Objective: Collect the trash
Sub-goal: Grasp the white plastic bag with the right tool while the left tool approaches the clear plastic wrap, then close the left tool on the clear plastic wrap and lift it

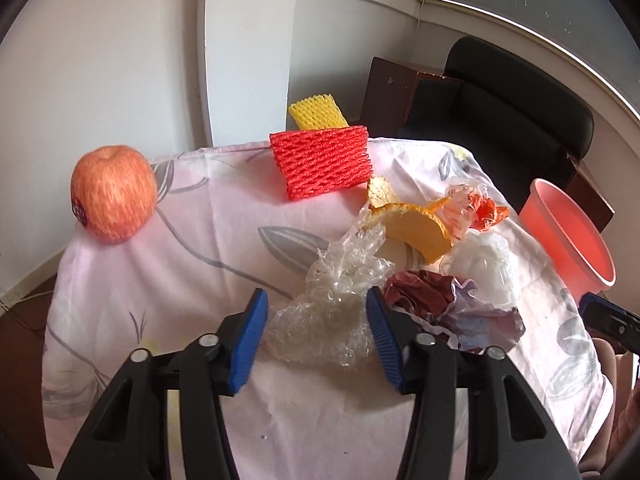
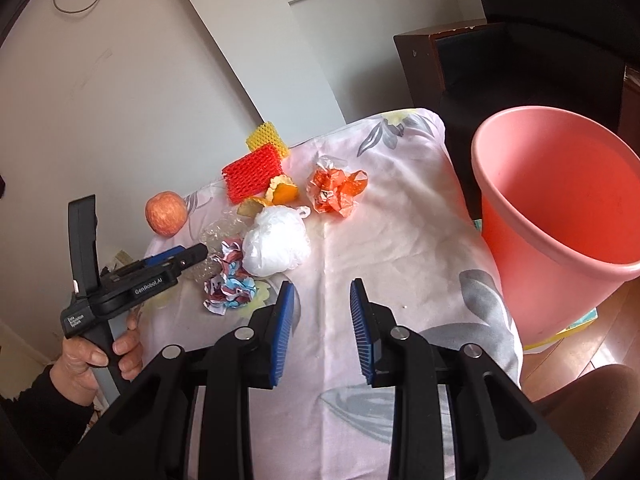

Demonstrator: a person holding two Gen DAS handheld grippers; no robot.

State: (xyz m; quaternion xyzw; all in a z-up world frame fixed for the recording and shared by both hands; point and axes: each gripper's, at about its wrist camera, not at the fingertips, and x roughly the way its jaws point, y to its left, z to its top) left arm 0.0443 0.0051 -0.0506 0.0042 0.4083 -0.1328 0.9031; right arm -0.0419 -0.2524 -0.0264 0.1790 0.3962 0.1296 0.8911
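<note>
Trash lies on a table with a pink floral cloth [image 1: 192, 264]. My left gripper [image 1: 318, 312] is open, its blue pads on either side of a clear crumpled plastic wrap [image 1: 340, 300]. Beside the wrap lie a crumpled coloured paper [image 1: 452, 308], a white plastic bag [image 1: 484, 264], orange peel [image 1: 420, 228] and an orange wrapper [image 1: 476, 212]. A red foam net [image 1: 320, 160] and a yellow foam net [image 1: 316, 112] sit further back. My right gripper [image 2: 322, 300] is open and empty above bare cloth, near the white bag [image 2: 276, 244]. A pink bin [image 2: 560, 216] stands at the table's right.
An apple [image 1: 112, 192] sits at the table's far left edge. A black chair [image 1: 520, 120] and dark wooden furniture [image 1: 388, 92] stand behind the table. The left gripper's body [image 2: 132, 280] shows at the left of the right wrist view.
</note>
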